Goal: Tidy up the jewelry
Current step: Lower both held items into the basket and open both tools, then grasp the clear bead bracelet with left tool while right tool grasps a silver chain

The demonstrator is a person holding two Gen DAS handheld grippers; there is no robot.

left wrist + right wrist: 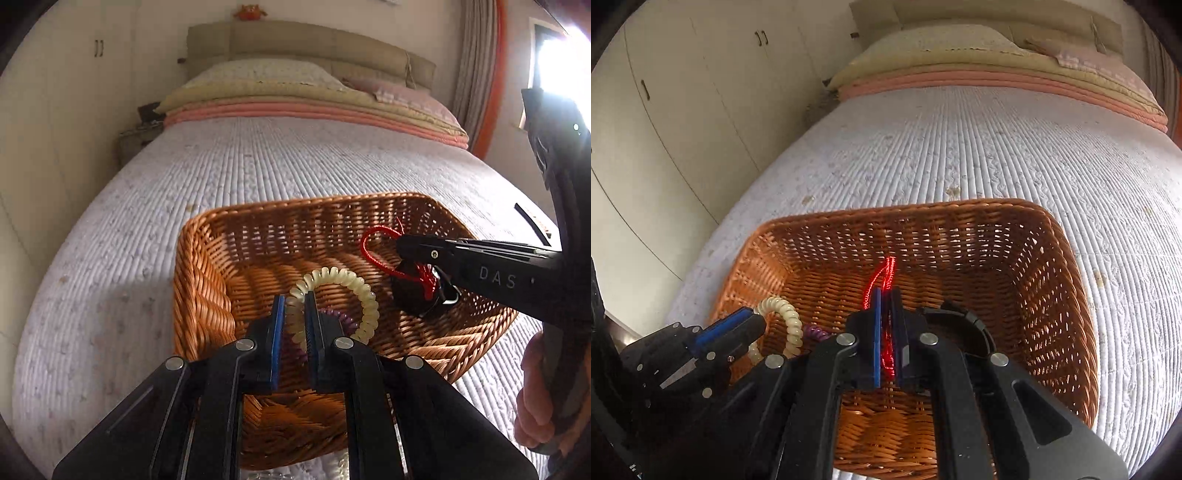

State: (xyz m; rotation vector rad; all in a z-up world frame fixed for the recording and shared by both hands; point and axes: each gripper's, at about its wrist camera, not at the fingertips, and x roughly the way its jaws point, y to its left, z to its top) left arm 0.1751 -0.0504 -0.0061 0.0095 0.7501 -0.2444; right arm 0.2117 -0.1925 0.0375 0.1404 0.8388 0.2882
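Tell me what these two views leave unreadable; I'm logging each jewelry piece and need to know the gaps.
- Purple coil: left wrist view, mostly behind the left gripper and the cream coil bracelet; the whole shape is unclear.
- Red cord: right wrist view, pinched in the right gripper, lower end hidden by the fingers.
- Dark piece under the red cord: left wrist view, shadowed, identity unclear.
- Basket near floor: both views, covered by gripper bodies.

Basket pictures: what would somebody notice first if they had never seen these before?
Probably the big brown wicker basket sitting on the white bedspread. Above it, the left tool pinches a cream spiral bracelet, with a purple spiral one just behind it. To the right, the right tool grips a bright red cord that loops out over the basket.
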